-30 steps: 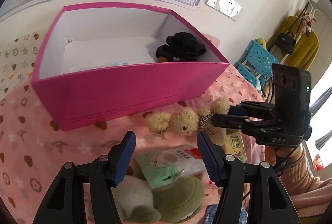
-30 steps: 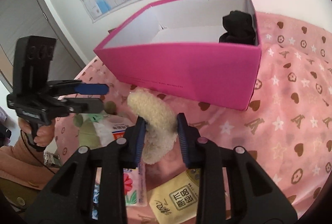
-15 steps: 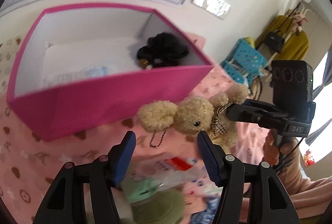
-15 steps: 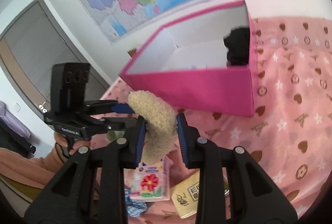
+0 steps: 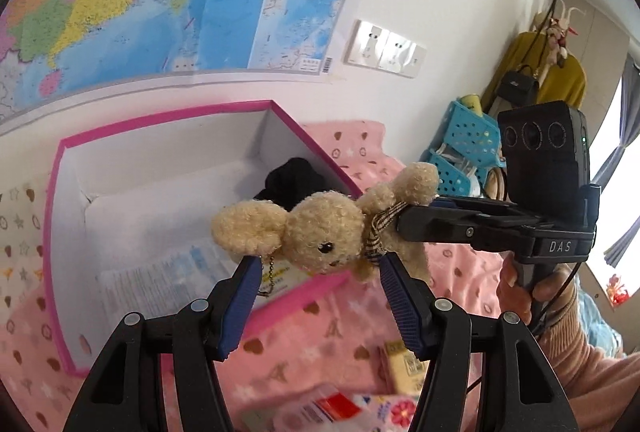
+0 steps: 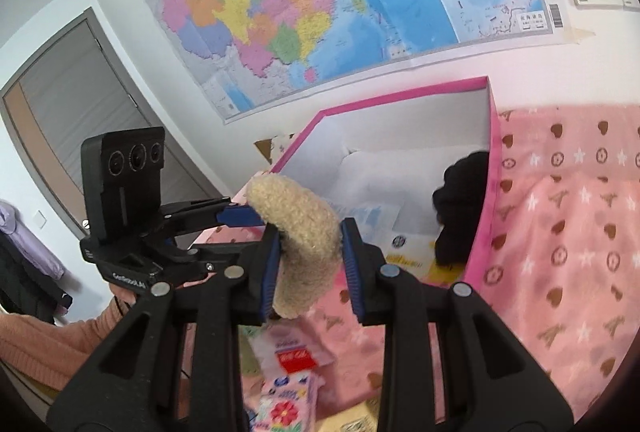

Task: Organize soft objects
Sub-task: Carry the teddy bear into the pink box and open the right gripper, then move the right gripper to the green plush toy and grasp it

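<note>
My right gripper (image 6: 310, 264) is shut on a beige plush bunny (image 6: 298, 236) and holds it in the air by the near rim of the pink box (image 6: 486, 232). In the left wrist view the bunny (image 5: 324, 232) hangs sideways from the right gripper (image 5: 404, 222), over the box's front right corner (image 5: 288, 296). My left gripper (image 5: 314, 284) is open and empty just below the bunny. A black soft item (image 5: 294, 180) lies inside the box at its right end, also seen in the right wrist view (image 6: 460, 208).
Papers (image 5: 160, 280) lie on the box floor. Tissue packs (image 6: 286, 396) and a yellow packet (image 5: 404, 368) lie on the pink heart-print blanket (image 6: 568, 252). A map hangs on the wall behind. Blue baskets (image 5: 464, 148) stand to the right.
The right gripper lifted the bunny off the blanket and carried it up toward the box opening. Both grippers rose; the left stayed open.
</note>
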The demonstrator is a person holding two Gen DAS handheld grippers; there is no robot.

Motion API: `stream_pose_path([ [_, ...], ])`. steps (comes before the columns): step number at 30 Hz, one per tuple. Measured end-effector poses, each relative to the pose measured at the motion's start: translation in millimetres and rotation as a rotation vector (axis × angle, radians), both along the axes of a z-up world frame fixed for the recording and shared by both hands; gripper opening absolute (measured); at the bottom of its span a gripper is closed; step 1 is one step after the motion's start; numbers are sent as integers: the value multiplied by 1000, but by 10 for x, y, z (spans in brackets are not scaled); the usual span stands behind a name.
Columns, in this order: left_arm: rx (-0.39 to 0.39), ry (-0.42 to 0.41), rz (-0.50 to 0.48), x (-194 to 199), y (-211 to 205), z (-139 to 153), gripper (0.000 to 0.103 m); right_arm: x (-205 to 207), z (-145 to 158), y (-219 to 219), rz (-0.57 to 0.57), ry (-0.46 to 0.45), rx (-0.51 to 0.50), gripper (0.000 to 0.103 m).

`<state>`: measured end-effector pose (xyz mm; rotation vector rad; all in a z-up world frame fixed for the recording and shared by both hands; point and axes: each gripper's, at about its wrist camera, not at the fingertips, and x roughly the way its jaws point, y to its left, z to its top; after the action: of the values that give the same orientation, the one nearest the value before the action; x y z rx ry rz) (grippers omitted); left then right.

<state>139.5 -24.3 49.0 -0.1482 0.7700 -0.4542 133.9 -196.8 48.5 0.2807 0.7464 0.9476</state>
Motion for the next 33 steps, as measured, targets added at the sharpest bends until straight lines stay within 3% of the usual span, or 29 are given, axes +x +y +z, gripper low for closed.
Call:
stream_pose_path([
  [12, 42, 82, 30, 422, -6, -229, 63, 452, -193, 219, -48, 35, -149, 35],
  [13, 52, 92, 39, 441, -5, -261, 63, 454, -199, 255, -73, 12, -198, 38],
  [15, 68, 106, 62, 443, 6, -310, 63, 429, -190, 295, -121, -41, -277, 57],
  [16, 73, 106, 66, 428, 11, -317, 63, 417, -187, 293, -142, -53, -296, 59],
  [21, 87, 65, 95, 268, 110, -258, 63, 283, -130, 197, -180, -86, -310, 59],
  [25, 81, 27, 109, 65, 237, -175, 63, 26, 2, 86, -148, -107, -260, 59],
  [33, 18, -19, 162, -462, 566, -114, 63, -755, 160, 244, 74, -147, -191, 59],
])
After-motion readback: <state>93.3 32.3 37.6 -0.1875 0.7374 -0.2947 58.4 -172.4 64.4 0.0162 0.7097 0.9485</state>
